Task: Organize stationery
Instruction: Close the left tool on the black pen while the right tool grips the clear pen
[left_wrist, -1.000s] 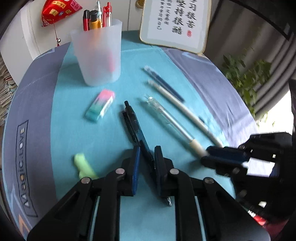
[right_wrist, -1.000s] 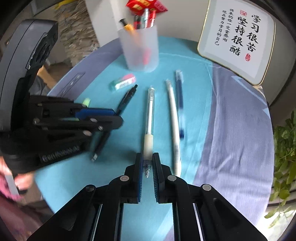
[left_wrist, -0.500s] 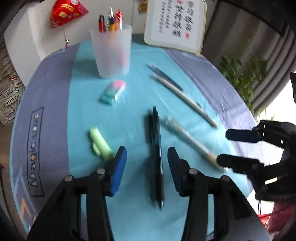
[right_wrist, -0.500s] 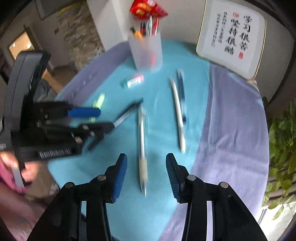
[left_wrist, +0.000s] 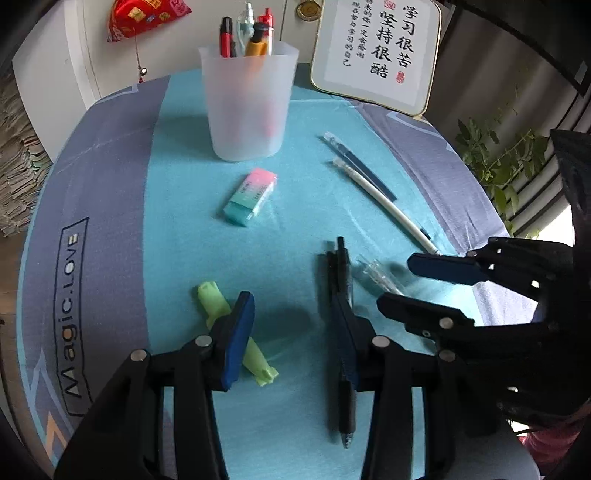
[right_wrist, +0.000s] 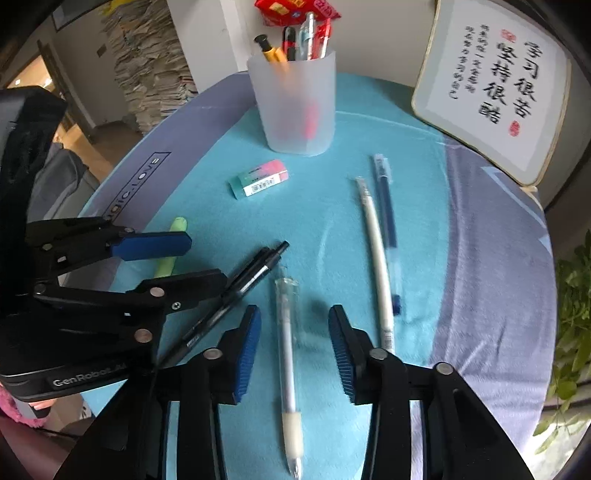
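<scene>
**Both pens let go, both lie on the worktop**

A second ago my two grippers were closed, the left on the black pen, the right on the clear pen. Now I have released both. The left gripper (left_wrist: 293, 339) has its jaws apart and closing a little; the black pen (left_wrist: 341, 332) lies flat just by its right jaw, not pinched, as far as I can see. The right gripper (right_wrist: 293, 347) also stands with jaws apart, closing slightly, and the clear pen (right_wrist: 288, 365) lies between them, free.

I judge that no pen went into the cup (left_wrist: 249, 107), so I must grasp again. The eraser (left_wrist: 250, 196), the green marker (left_wrist: 212, 299), the white pen (left_wrist: 384, 205) and the blue pen (left_wrist: 360, 164) wait on the cloth too.

The worktop (left_wrist: 110, 184) is round, with a teal and grey cloth. Behind stand a framed calligraphy board (left_wrist: 376, 51), a red pouch (left_wrist: 144, 16), paper stacks (right_wrist: 147, 62) and a plant (left_wrist: 495, 162).
</scene>
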